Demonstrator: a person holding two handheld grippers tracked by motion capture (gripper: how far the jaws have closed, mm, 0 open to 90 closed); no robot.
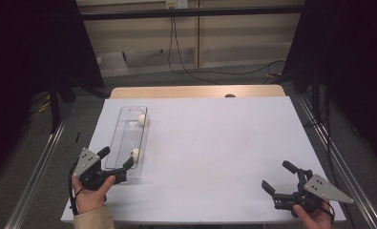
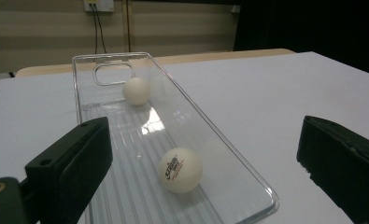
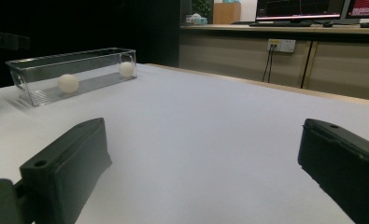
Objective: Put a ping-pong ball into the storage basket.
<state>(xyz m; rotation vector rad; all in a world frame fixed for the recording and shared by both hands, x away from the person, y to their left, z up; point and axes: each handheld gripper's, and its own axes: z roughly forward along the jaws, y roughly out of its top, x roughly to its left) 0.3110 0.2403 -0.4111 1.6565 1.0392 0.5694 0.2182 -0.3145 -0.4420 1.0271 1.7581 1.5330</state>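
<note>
A long clear plastic tray [image 1: 124, 138] [image 2: 247, 179] [image 3: 42, 63] lies on the white table sheet at the left. Two white ping-pong balls rest in it: one at the far end [image 1: 141, 119] [image 2: 136, 90] [image 3: 126, 69], one at the near end [image 1: 135, 154] [image 2: 180, 170] [image 3: 68, 83], the near one printed with a red logo. My left gripper [image 1: 115, 158] [image 2: 205, 186] is open, its jaws straddling the tray's near end around the near ball without touching it. My right gripper [image 1: 277, 176] [image 3: 205, 177] stands open over bare sheet at the front right, holding nothing.
The white sheet [image 1: 214, 148] covers the table; a strip of wooden tabletop [image 1: 195, 91] shows at the far edge. Metal rails [image 1: 38, 167] run along both sides. Cables [image 1: 186, 67] lie on the floor behind.
</note>
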